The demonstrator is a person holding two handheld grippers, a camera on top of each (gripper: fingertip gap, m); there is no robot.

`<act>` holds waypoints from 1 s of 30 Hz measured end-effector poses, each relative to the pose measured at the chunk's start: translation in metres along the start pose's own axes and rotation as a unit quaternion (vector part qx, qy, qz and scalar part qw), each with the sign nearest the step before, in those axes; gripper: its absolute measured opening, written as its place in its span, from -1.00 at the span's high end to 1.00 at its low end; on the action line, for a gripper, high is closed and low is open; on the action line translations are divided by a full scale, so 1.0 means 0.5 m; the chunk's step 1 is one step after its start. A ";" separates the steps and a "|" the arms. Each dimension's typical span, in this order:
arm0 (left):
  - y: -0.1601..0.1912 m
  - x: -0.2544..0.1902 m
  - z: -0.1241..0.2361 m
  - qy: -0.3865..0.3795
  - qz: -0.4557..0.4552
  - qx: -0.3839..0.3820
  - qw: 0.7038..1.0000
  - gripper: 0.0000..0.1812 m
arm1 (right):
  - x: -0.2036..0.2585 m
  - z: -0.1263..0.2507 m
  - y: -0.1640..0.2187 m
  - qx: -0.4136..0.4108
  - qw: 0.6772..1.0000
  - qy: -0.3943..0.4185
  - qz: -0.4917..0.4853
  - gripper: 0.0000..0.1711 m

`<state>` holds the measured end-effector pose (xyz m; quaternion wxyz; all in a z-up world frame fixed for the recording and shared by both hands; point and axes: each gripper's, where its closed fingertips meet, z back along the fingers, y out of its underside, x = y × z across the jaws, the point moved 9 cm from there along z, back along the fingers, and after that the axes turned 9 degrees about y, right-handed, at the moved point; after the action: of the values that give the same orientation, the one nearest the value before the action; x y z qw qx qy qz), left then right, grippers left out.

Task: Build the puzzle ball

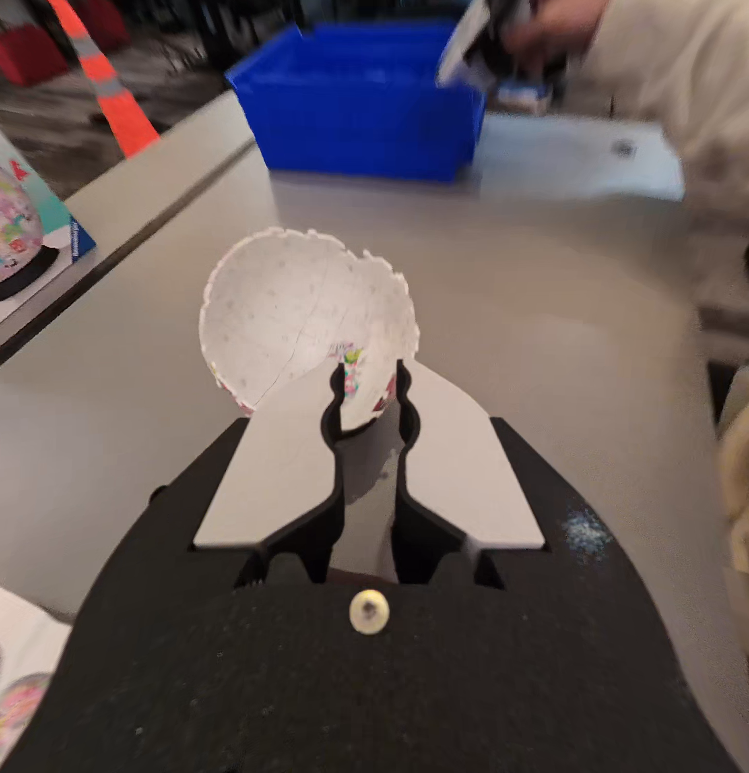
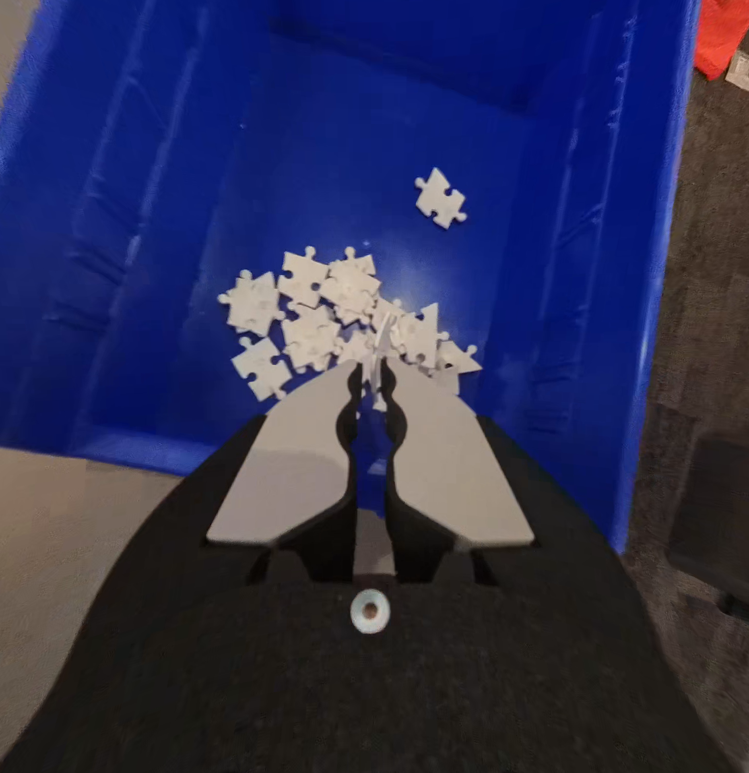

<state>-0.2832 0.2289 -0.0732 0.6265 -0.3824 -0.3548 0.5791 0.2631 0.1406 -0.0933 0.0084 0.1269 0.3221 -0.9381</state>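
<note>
A half-built puzzle ball (image 1: 289,318), a white shell open toward me with a jagged rim and coloured outside, is tilted on edge just above the grey table (image 1: 531,334). My left gripper (image 1: 370,368) is shut on its near rim. My right gripper (image 2: 372,368) is inside the blue bin (image 2: 113,209), shut on a white puzzle piece (image 2: 379,347) held edge-on just above a pile of several loose white pieces (image 2: 310,330). One lone piece (image 2: 440,197) lies farther back in the bin. In the left wrist view the right gripper (image 1: 481,46) shows blurred over the bin (image 1: 364,104).
The puzzle's picture box (image 1: 21,234) stands on a side table at the left. A printed sheet (image 1: 17,669) lies at the near left. An orange cone (image 1: 109,83) stands on the floor behind. A person's beige sleeve (image 1: 678,83) reaches over the table's right side. Across from one pair of fingers to the other is roughly 50 cm.
</note>
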 end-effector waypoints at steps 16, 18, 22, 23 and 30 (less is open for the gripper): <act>0.027 0.005 -0.038 0.043 -0.075 0.069 0.994 0.93 | 0.753 0.210 -0.173 -0.170 0.892 -0.302 0.292 0.80; 0.025 0.000 -0.035 0.052 -0.081 0.068 0.993 0.97 | 0.778 0.199 -0.171 -0.184 0.878 -0.241 0.371 0.80; 0.006 0.004 -0.021 0.102 -0.013 -0.026 0.994 0.98 | 0.806 0.153 -0.146 -0.151 0.849 -0.152 0.483 0.77; 0.004 0.008 -0.018 0.104 0.001 -0.043 0.994 0.99 | 0.809 0.144 -0.142 -0.147 0.847 -0.140 0.491 0.78; 0.013 -0.019 0.022 0.148 0.068 -0.145 0.976 0.98 | 0.771 0.200 -0.142 -0.198 0.881 -0.238 0.357 0.68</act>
<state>-0.2966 0.2203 -0.0742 0.5695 -0.5738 -0.3112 0.4995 -0.1402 0.1618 -0.0683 0.4442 0.0024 0.4222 -0.7902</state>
